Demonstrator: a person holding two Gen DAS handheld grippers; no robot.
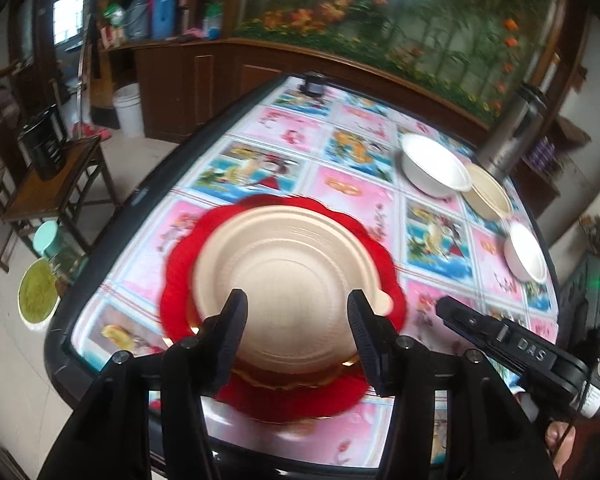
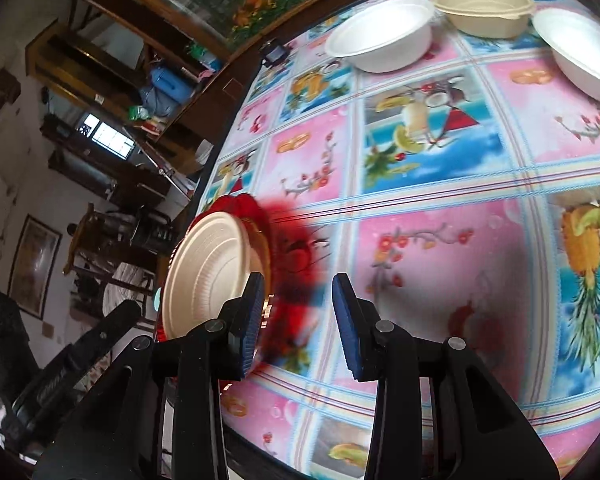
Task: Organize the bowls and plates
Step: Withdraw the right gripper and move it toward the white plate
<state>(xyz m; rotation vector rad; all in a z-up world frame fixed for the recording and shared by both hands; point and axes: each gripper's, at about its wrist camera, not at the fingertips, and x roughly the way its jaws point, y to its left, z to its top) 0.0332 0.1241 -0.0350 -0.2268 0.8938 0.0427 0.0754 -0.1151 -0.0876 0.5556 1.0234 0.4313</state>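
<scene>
Black fingers of the left gripper (image 1: pixel 297 312) fill the lower foreground of the left wrist view, jaws apart, straddling the near half of a beige plate (image 1: pixel 288 280) without visibly pressing it. That plate lies on a red scalloped plate (image 1: pixel 180 300), whose rim shows all round it; a gold-edged rim peeks out between the two at 6 o'clock. The stack sits at the near end of the table (image 1: pixel 100 264), which is covered by a cloth (image 1: pixel 340 184) of pink and blue fruit panels.

Largest to smallest, the task items:
- Red plate: bottom of the stack, at the table's near end.
- Beige plate: on top of the stack.
- White bowl (image 1: pixel 434 166): at 2 o'clock from the stack, well apart from it.
- Beige bowl (image 1: pixel 490 192): touching or just beside the white bowl, on its right.
- Small white bowl (image 1: pixel 526 254): at 3 o'clock from the stack, near the table's right edge.

A steel flask (image 1: pixel 514 128) stands behind the beige bowl.

In the right wrist view the right gripper (image 2: pixel 300 320) hovers over the cloth, jaws apart and holding nothing. Its left finger overlaps the stack's edge, at 9 o'clock; whether it touches cannot be told. The three bowls line the table's far side at 1 o'clock.
</scene>
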